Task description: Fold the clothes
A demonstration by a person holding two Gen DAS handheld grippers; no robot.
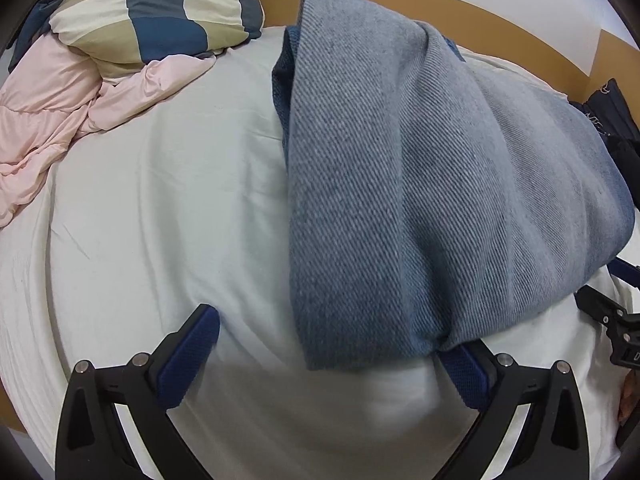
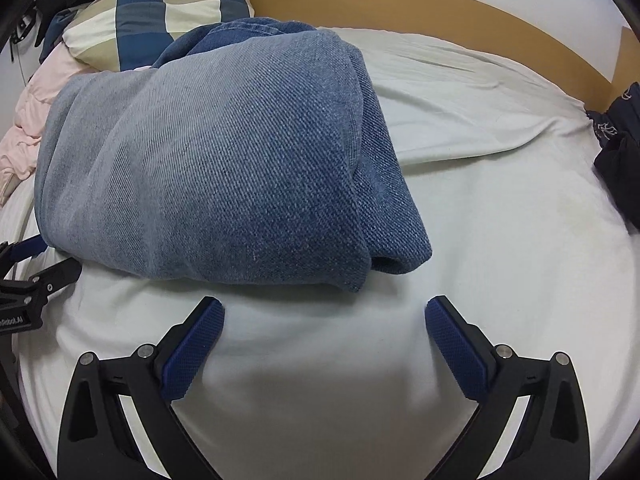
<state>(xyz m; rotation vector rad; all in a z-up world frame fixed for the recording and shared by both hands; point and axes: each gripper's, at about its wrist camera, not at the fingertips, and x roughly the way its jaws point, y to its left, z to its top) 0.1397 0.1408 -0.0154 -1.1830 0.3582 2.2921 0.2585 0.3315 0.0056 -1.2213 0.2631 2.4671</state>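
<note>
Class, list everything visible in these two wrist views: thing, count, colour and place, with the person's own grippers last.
Folded jeans: one, blue denim, middle of the bed.
Bed sheet: one, white, covering the mattress.
Checked pillow: one, blue, beige and cream, far left corner.
Pink quilt: one, pale pink, left edge below the pillow.
Headboard: one, tan, far side.
Dark clothing: one pile, navy-black, right edge.
Left gripper: one, black with blue pads, open at the jeans' near edge.
Right gripper: one, same colours, open over the sheet.

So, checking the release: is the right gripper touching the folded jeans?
Apart. In the right wrist view, the open right gripper sits short of the jeans, with white sheet between.
</note>
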